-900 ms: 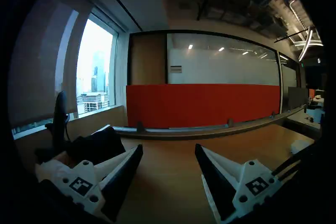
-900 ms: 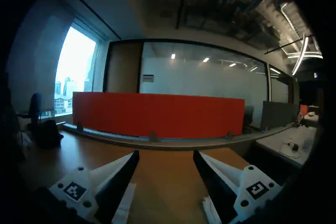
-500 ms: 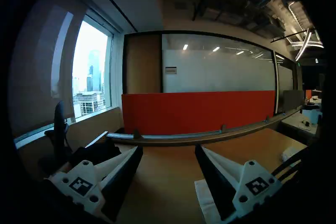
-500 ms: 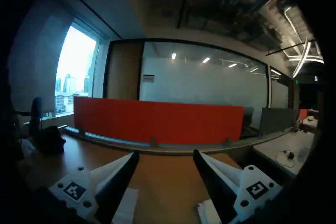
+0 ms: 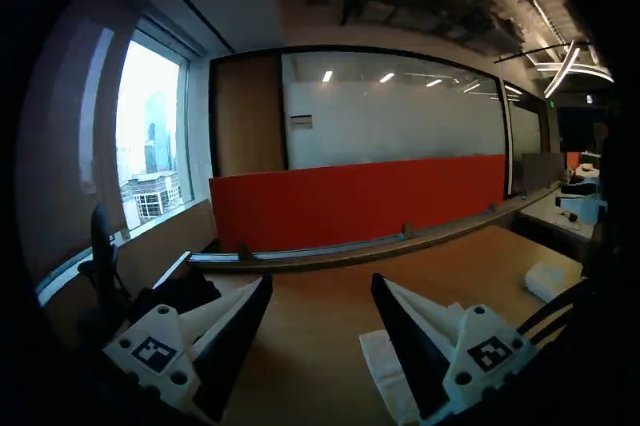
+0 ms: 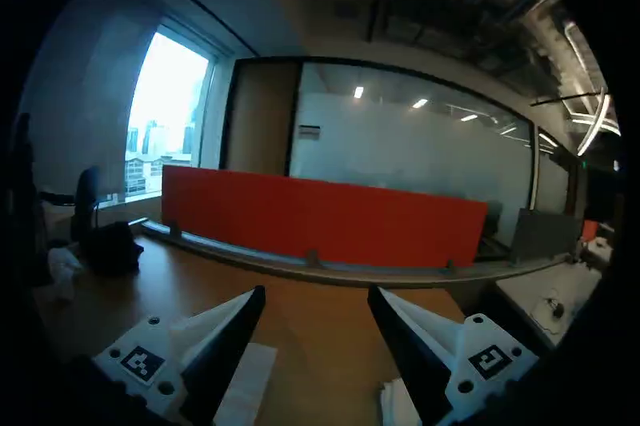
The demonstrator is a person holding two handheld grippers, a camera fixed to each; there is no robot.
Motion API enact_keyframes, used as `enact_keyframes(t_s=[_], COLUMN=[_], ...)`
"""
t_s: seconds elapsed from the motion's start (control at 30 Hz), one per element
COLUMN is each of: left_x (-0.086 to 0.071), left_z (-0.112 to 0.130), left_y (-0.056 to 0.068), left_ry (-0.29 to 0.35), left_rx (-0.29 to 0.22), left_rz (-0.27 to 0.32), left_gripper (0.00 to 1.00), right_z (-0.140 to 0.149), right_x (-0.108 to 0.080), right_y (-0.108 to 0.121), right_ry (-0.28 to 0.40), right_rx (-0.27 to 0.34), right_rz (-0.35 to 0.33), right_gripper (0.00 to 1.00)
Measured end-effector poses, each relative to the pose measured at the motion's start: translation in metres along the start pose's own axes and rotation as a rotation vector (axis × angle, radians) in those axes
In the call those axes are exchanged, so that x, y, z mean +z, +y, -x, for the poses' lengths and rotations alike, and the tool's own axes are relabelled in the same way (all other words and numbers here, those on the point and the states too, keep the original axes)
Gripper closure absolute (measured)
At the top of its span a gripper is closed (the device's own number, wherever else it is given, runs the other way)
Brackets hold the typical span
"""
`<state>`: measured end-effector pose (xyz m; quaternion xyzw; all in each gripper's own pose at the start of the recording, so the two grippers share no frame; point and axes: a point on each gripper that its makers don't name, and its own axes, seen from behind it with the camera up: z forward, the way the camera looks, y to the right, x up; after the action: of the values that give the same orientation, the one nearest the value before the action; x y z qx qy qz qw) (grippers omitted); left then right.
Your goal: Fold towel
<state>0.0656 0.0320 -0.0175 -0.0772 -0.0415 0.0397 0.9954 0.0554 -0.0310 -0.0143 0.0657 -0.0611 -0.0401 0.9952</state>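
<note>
In the left gripper view, a black bag (image 5: 180,294) sits far left on the wooden bench (image 5: 320,362). The left claw (image 5: 320,318) hangs with fingers apart, holding nothing, and the white towel (image 5: 380,362) lies flat under its right finger. In the right gripper view, the right claw (image 6: 316,330) is likewise spread and empty, with towel (image 6: 248,378) edges beneath both fingers.

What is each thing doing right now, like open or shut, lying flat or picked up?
left gripper: jaws open, holding nothing.
right gripper: jaws open, holding nothing.
towel: lying on the desk, not gripped.
white bundle: resting on the desk, off to one side.
black bag: slumped on the desk.
orange divider: standing upright along the desk's far edge.
</note>
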Motion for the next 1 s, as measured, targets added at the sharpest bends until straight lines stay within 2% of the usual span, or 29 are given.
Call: enact_keyframes(t_s=[0.2, 0.3, 0.6, 0.8, 1.0], left_x=[0.0, 0.0, 0.002, 0.003, 0.003], left_z=[0.01, 0.015, 0.036, 0.055, 0.076], left_y=[0.028, 0.038, 0.059, 0.069, 0.079], left_ry=[-0.05, -0.067, -0.119, -0.158, -0.198], left_rx=[0.05, 0.064, 0.09, 0.088, 0.102], left_rz=[0.125, 0.166, 0.238, 0.278, 0.314], left_gripper=[0.08, 0.08, 0.08, 0.08, 0.08], right_z=[0.008, 0.012, 0.03, 0.049, 0.069], right_x=[-0.003, -0.004, -0.003, -0.003, -0.001], right_y=[-0.027, -0.037, -0.054, -0.064, -0.069], right_ry=[-0.065, -0.085, -0.148, -0.199, -0.24], right_rx=[-0.049, -0.07, -0.11, -0.141, -0.155], right_rz=[-0.12, -0.165, -0.254, -0.318, -0.349], right_gripper=[0.01, 0.0, 0.0, 0.0, 0.0])
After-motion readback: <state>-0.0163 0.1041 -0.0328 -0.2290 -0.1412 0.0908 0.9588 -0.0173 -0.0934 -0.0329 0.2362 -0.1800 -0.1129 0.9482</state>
